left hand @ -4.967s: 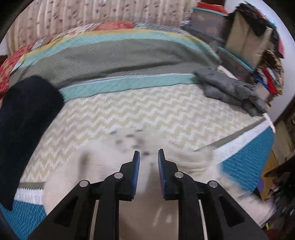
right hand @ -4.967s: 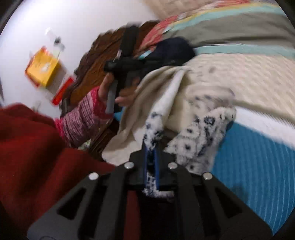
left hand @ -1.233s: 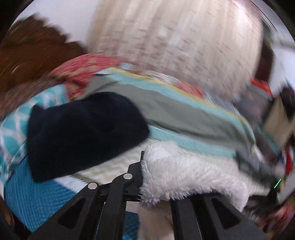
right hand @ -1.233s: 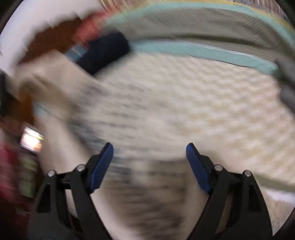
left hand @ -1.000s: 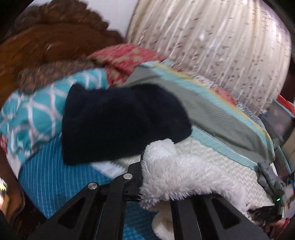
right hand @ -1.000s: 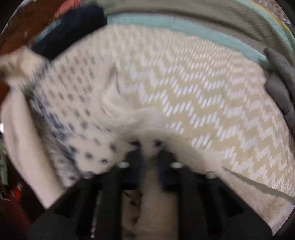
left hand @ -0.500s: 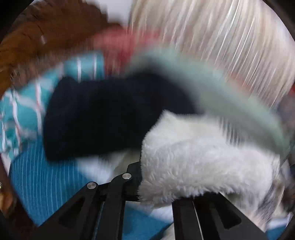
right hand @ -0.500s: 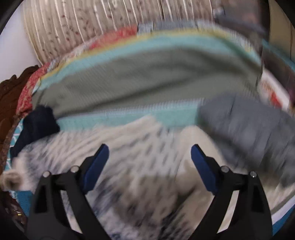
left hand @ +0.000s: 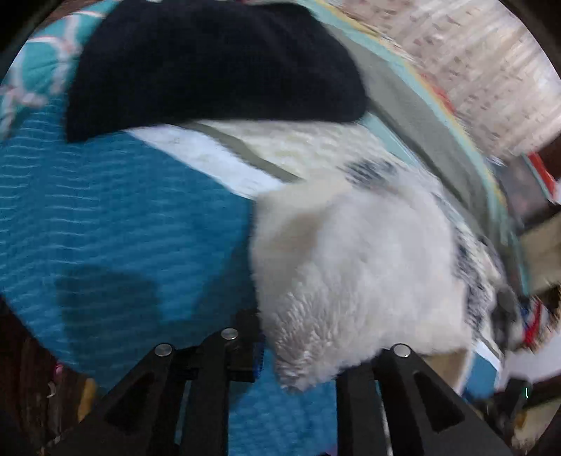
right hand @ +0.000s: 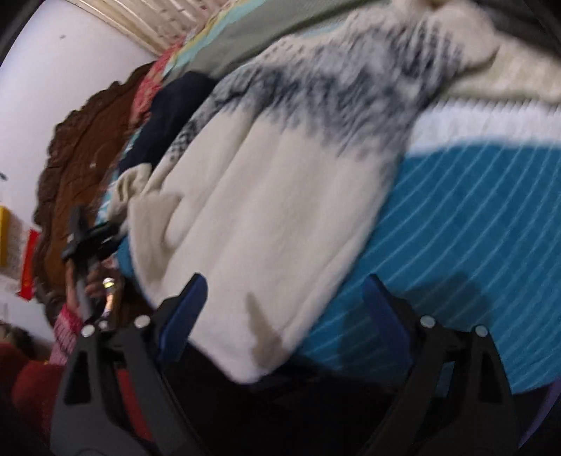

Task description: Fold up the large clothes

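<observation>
A large cream fleece garment (right hand: pixel 273 196) with a dark spotted pattern lies spread on the bed and hangs over its near edge. My left gripper (left hand: pixel 298 354) is shut on a fluffy white fold of the garment (left hand: pixel 350 266); the fold hides the right finger. The left gripper also shows in the right wrist view (right hand: pixel 87 242), held at the garment's far left end. My right gripper (right hand: pixel 284 308) is wide open and empty, with its blue pads either side of the garment's hanging hem.
The bed has a teal ribbed cover (left hand: pixel 115 224) and a striped quilt (right hand: pixel 245 31). A dark navy garment (left hand: pixel 210 63) lies near the pillows. A carved wooden headboard (right hand: pixel 80 140) stands at the left. Clutter (left hand: pixel 533 196) sits at the far right.
My left gripper has swung down toward the bed edge with the fleece fold still in it. My right gripper stayed open and dropped from over the bed to the garment's hanging hem.
</observation>
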Motion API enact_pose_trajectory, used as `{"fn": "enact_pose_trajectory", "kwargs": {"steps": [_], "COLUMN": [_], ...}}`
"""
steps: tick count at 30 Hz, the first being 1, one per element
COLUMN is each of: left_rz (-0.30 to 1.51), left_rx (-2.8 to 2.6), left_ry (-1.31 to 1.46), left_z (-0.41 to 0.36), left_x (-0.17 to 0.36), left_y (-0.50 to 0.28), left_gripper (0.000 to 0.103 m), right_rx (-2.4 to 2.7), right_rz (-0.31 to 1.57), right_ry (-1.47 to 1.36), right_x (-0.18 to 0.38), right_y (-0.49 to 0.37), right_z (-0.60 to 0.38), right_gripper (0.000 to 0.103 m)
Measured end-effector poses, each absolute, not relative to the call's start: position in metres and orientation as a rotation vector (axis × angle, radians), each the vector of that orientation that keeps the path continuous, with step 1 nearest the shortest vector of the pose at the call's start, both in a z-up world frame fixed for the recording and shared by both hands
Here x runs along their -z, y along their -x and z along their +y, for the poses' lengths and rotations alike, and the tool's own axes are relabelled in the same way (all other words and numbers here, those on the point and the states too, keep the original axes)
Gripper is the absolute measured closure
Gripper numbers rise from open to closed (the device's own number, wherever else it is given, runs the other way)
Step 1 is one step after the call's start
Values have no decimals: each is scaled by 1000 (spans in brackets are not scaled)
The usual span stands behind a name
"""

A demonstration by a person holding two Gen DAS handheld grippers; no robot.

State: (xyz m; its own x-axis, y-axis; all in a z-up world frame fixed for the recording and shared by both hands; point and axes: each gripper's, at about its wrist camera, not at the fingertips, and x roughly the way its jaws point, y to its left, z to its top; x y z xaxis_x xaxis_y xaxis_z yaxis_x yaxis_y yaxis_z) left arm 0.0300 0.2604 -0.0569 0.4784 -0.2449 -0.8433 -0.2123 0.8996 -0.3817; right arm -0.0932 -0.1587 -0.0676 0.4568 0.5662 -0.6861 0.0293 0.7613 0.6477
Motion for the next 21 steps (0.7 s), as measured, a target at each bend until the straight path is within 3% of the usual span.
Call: {"fn": "enact_pose_trajectory", "kwargs": {"steps": [3,5,8,13,15,17,19,21], "left_rz": [1007,939,1025,1182,1197,1183,1155,1138], "left_rx": [-56,-118,-224,-269,-207,-143,-117,-107], "left_ry": [541,652,865,843,824,751,659,572], "left_z": [304,338,376,370,351,327,305,286], "left_x": [43,30,38,67,73,68,59,52], "left_y": [-49,-62,-74,-56,-36,-17,1,21], "left_gripper": [82,77,69,69,69,69,69,69], "right_rx": [-401,-397,-372,-46,39,104,114,111], "right_rz": [1102,1123,1044,788,803,828,779,789], "right_ry": [-639,-631,-680,-574,-578,-608,-667,-731], "right_x": [74,75,53,-17,-19,-15,-13,-3], "right_y": [87,78,82,122,129,137,148,155], "right_z": [-136,-128,-149,-237,-266,-282,-296,-304], "right_gripper": [35,93,94,93,78,34,24,22]}}
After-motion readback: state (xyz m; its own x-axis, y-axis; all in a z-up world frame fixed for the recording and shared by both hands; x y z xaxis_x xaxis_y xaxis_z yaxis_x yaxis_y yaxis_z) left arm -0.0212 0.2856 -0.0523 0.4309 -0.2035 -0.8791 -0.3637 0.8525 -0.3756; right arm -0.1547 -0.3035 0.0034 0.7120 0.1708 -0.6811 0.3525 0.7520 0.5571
